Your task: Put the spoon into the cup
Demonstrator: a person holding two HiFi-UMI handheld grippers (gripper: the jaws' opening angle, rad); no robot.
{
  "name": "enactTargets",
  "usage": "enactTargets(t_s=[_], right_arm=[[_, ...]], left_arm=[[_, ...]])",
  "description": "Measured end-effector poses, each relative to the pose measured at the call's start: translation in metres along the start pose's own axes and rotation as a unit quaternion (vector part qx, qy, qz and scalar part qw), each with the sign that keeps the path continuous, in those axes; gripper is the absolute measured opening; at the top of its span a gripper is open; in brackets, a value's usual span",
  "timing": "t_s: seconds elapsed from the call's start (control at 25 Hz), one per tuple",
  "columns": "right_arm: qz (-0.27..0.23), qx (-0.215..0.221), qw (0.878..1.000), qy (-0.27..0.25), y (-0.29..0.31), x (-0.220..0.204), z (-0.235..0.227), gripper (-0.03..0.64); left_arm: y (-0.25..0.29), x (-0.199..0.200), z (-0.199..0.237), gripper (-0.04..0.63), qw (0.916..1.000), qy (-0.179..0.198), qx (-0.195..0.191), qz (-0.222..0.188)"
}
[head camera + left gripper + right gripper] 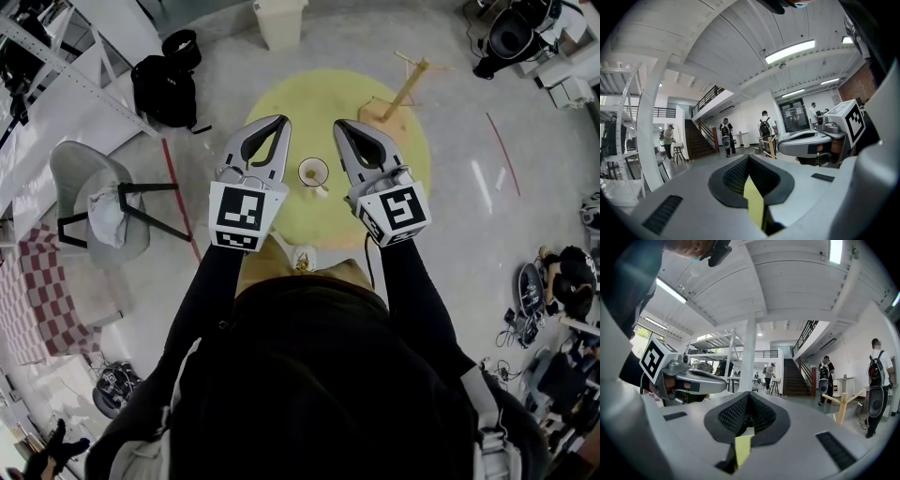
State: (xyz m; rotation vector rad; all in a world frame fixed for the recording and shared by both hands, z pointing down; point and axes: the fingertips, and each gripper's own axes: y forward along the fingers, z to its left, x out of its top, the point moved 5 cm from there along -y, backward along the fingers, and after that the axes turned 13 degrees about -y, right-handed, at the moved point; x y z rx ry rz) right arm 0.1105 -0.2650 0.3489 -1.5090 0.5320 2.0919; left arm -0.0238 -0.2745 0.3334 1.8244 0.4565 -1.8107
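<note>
Cup stands on the yellow table, seemingly lower than the left gripper and right gripper flanking it about equally near, both closed on nothing; no spoon can be made out.

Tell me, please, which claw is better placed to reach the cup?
Right, narrowly: the cup sits between the shut, empty left claw and right claw, its handle seemingly toward the right one. No spoon is discernible.

Site: open lab hall, with strip lights on a white beamed ceiling, staircase to a railed mezzanine, metal racking, equipment scattered on the concrete floor.
</note>
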Motion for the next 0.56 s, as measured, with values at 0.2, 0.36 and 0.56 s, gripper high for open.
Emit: enactTargets(t_s=[0.2, 0.36, 0.56], right_arm=[[0.001, -0.003, 1.0, 0.002, -0.0008, 0.0002, -0.0007, 0.026], [0.003, -0.004, 1.0, 0.002, -0.0019, -0.0015, -0.0008, 0.026], [0.005, -0.003, 1.0, 0.003, 0.0017, -0.0038, -0.0011, 0.026]], left_arm=[[0.0001, 0.001, 0.0005, 0.015, 1.0, 0.0, -0.001, -0.001], [0.0007, 0.0005, 0.0007, 0.015, 1.0, 0.001, -0.001, -0.001], [0.0036, 0.0, 0.004, 0.015, 1.0, 0.003, -0.003, 0.0]])
